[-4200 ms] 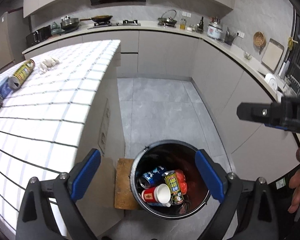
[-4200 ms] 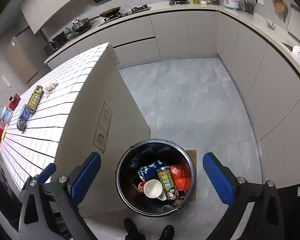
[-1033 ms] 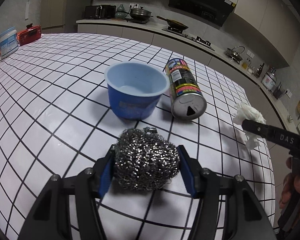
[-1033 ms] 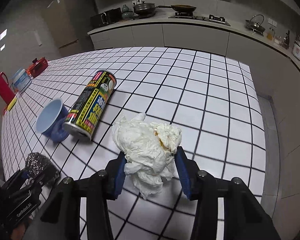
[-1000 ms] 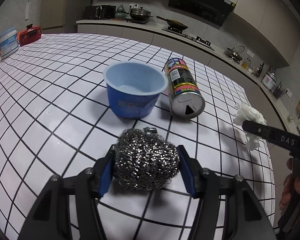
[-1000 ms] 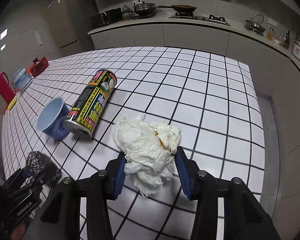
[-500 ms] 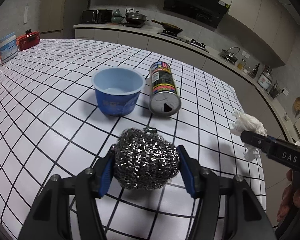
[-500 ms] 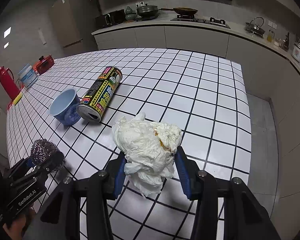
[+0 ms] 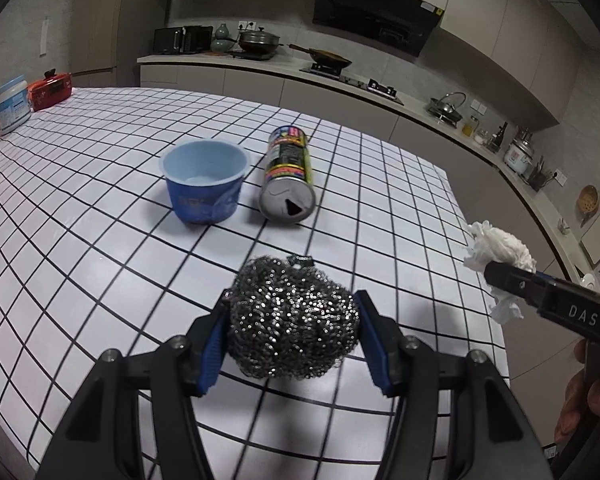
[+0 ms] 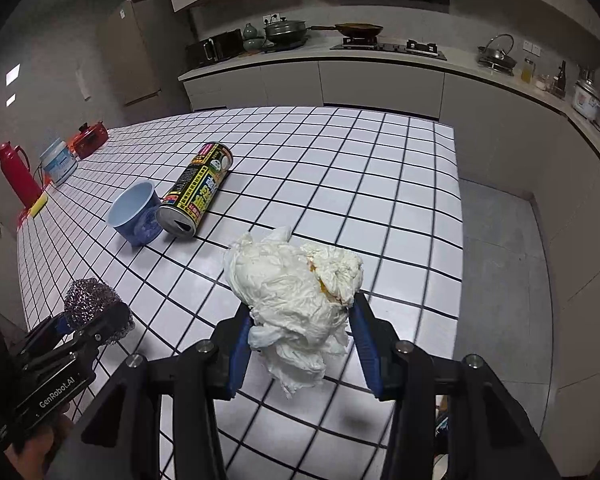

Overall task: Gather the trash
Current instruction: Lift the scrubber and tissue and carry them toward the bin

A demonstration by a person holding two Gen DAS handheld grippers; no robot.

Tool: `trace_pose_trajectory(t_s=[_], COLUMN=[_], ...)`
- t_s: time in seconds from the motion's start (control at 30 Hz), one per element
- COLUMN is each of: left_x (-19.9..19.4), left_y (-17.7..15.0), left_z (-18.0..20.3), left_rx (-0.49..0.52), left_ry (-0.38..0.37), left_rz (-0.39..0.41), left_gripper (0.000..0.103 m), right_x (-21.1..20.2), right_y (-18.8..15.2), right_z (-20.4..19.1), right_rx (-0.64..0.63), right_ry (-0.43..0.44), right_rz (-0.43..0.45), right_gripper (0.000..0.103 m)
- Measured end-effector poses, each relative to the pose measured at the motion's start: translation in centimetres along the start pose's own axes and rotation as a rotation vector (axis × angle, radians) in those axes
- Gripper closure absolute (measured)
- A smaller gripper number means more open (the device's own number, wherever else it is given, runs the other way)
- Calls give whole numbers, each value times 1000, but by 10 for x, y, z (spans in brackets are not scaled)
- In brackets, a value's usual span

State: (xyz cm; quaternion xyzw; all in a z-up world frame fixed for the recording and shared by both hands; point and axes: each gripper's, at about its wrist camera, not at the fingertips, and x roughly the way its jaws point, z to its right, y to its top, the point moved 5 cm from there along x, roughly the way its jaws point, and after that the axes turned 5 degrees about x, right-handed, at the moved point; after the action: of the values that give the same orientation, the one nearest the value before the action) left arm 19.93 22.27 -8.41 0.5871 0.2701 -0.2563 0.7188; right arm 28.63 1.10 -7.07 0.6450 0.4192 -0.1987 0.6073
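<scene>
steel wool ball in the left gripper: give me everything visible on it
The steel wool ball is a rounded, slightly squashed wad of shiny silver-grey metal coils, with a small dark tag at its top. The left gripper holds it by its sides between two blue pads, above the white tiled table. Nothing else touches it.

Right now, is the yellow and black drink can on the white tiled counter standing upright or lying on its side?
Lying on its side. The yellow and black drink can rests lengthwise on the white tiled counter, its opened top facing the camera, beside the upright blue plastic cup.
</scene>
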Motion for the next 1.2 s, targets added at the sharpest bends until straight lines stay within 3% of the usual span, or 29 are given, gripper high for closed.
trace_pose_trajectory(t_s=[0.23,0.8,1.03,1.2], left_x=[-2,-10,-9,5], left_y=[-6,-45,-72,-102], left_z=[48,225,274,301], left_rx=[48,225,255,270], left_ry=[-55,-248,-295,-324], left_rz=[-6,-38,-75,-148], left_gripper=[43,43,43,43], right_x=[-34,-132,-149,-143], right_y=[-14,-85,-112,-139], right_z=[45,224,265,288], right_rx=[50,242,267,258], right_ry=[-34,-195,-219,-218], right_rz=[24,58,38,-16], right_gripper=[54,54,54,54])
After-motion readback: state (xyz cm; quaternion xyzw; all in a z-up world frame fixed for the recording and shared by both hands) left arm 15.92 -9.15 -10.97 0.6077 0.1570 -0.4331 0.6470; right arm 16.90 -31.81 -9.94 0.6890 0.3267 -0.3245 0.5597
